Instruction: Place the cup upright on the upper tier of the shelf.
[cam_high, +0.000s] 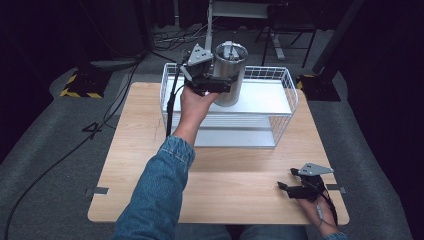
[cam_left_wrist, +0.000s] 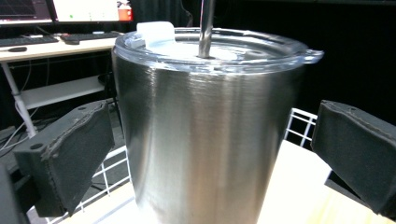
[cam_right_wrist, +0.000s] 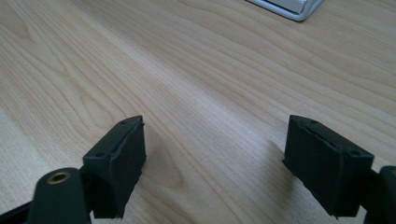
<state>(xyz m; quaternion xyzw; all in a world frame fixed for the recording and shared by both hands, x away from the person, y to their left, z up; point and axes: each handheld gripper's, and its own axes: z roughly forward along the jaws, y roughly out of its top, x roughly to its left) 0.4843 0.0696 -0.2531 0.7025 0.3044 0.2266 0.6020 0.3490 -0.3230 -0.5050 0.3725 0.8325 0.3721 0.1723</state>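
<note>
A dark room with grey carpet and cables trailing across the floor surrounds a light wooden table (cam_high: 150, 165). At the far side of the table sits a white wire rack (cam_high: 286, 80) with a pale shelf inside it.

A steel tumbler (cam_high: 229, 75) is upright at the rack's upper shelf, towards its left end. From here I cannot tell whether its base rests on the shelf or is just clear of it. It has a clear lid (cam_left_wrist: 261, 51), and a metal straw (cam_left_wrist: 205, 28) pokes up through it.

The person's left arm, in a denim sleeve (cam_high: 160, 190), reaches forward over the table. It brings the left gripper (cam_high: 220, 85) level against the tumbler's near side. In the left gripper view the two black pads (cam_left_wrist: 70, 154) stand on either side of the steel wall. The right one is plainly clear of it and the left one close beside it, so the jaws are spread around the tumbler, not squeezing it. Behind the tumbler there is a desk with screens (cam_left_wrist: 46, 46).

The right gripper (cam_high: 286, 187) lies low at the near right corner of the table, well away from the rack. Its jaws are parted, with bare wood between them and nothing in them.
</note>
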